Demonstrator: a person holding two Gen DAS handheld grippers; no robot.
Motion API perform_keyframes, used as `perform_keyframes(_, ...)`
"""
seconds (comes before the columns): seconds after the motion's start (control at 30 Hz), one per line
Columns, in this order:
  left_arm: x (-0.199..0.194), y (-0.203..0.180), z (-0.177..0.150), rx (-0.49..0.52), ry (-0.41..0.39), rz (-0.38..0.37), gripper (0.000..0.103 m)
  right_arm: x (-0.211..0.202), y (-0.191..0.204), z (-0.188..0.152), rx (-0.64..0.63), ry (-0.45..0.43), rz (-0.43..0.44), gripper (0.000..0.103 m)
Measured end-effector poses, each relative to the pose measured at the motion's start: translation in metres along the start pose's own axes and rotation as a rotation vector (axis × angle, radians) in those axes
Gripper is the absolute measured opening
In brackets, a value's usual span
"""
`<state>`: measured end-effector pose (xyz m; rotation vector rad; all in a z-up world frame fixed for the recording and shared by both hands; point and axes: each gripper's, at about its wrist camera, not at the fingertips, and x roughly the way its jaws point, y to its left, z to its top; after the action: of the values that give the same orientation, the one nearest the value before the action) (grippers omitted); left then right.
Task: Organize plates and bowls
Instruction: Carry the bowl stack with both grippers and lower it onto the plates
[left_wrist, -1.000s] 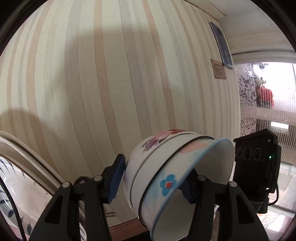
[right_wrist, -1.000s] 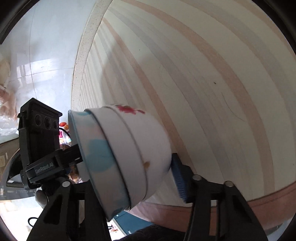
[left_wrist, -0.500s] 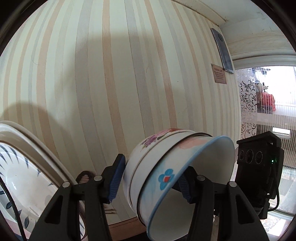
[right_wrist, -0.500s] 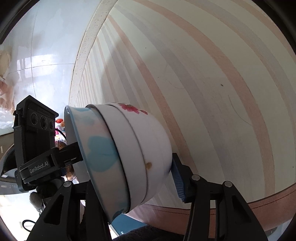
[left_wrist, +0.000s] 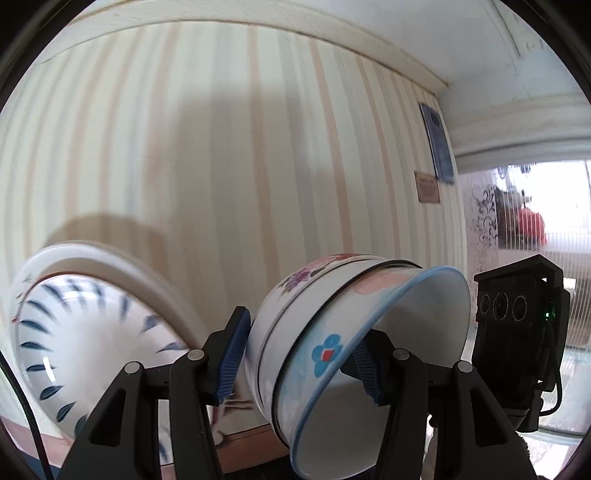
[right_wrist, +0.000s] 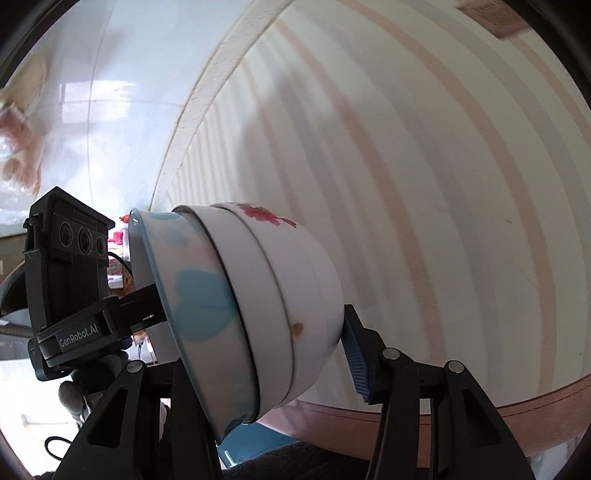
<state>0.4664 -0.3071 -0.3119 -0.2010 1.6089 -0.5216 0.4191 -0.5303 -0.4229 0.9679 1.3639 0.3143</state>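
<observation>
**Against the striped wall, both grippers clamp the nested bowls**

Between the left gripper and right gripper hangs a tilted stack of white floral ceramic bowls, each pair of tongs closed on it. Beside it, a white blue-leaf-patterned plate stands blurred.

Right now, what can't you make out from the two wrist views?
- Surface under the nested bowls: out of frame in both views.
- Large plate: motion-blurred, lower edge cut off, left wrist view.
- Wall plaque: text too small.
- Right claw: left finger hidden behind the bowls.
</observation>
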Motion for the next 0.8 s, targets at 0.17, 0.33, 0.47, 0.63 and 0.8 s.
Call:
perform_keyframes(0.17, -0.027, 0.031, -0.005, -0.066, -0.05, 0.0, 0.051, 0.019, 0.037, 0.006, -0.062, 0.04, 0.007, 0.051)
perform_keyframes(0.33, -0.053, 0.068, -0.014, -0.147, -0.104, 0.009, 0.051, 0.05, 0.077, 0.008, -0.134, 0.097, 0.01, 0.051)
perform_keyframes(0.47, -0.068, 0.103, -0.023, -0.226, -0.137, 0.01, 0.051, 0.078, 0.105, 0.005, -0.189, 0.154, 0.017, 0.051)
perform_keyframes(0.63, -0.079, 0.137, -0.032, -0.302, -0.165, 0.023, 0.051, 0.112, 0.13, -0.003, -0.238, 0.224, 0.016, 0.051)
perform_keyframes(0.8, -0.079, 0.161, -0.036, -0.348, -0.167, 0.024, 0.051, 0.148, 0.151, -0.009, -0.268, 0.278, 0.007, 0.051)
